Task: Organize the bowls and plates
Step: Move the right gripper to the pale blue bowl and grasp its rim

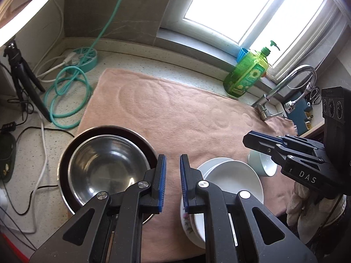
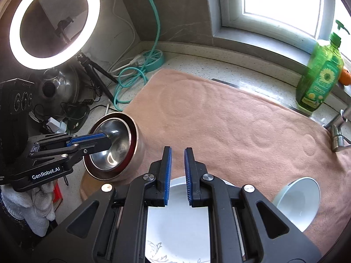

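Shiny steel bowl (image 1: 107, 168) sits in a glossy metal basin (image 1: 65, 164); white plates (image 1: 234, 177) look glazed; the pink towel (image 1: 175, 109) beneath is matt, napped cloth.

Bright window (image 2: 283, 0) above a speckled countertop (image 1: 136, 63), grey tiled wall (image 1: 114, 6) left of the window, glowing ring light (image 2: 54, 22) further left, chrome faucet (image 1: 285, 83) below the window's right side.

place: home kitchen | evidence: speckled countertop (image 1: 136, 65); faucet (image 1: 285, 83) at 3 o'clock; green dish-soap bottle (image 2: 320, 76) at 2 o'clock by window (image 1: 252, 6); pink towel (image 2: 230, 120) at centre, under dishes
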Tool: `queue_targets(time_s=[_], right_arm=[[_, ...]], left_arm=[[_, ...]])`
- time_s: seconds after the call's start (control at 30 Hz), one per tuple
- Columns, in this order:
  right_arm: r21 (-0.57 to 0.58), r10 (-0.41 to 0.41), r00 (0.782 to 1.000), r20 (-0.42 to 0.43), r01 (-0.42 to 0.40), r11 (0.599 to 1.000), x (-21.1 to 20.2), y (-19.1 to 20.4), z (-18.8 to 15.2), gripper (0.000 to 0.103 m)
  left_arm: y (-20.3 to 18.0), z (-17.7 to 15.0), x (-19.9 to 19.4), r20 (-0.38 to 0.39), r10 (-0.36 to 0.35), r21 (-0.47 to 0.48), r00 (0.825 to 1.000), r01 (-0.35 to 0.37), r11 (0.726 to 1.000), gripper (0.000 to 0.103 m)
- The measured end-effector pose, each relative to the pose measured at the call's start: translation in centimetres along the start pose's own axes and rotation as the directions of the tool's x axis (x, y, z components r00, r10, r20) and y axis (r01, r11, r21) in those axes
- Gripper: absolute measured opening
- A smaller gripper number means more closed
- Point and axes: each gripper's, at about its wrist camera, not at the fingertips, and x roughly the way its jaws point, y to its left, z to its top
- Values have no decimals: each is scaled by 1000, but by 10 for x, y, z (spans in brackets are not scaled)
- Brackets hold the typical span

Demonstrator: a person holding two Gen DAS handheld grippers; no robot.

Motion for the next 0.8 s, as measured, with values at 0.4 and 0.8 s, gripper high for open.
queue_targets(time_s=[0.4,0.8], right_arm=[[205,-126,991,53,113,972,-54,-121,-51,43],[350,-198,980,-22,193,917,-59,-199,-94,43]], left_arm=[[-98,13,63,-100,-113,146,989,127,981,11],[-166,8,117,-223,-194,184,955,236,954,27]])
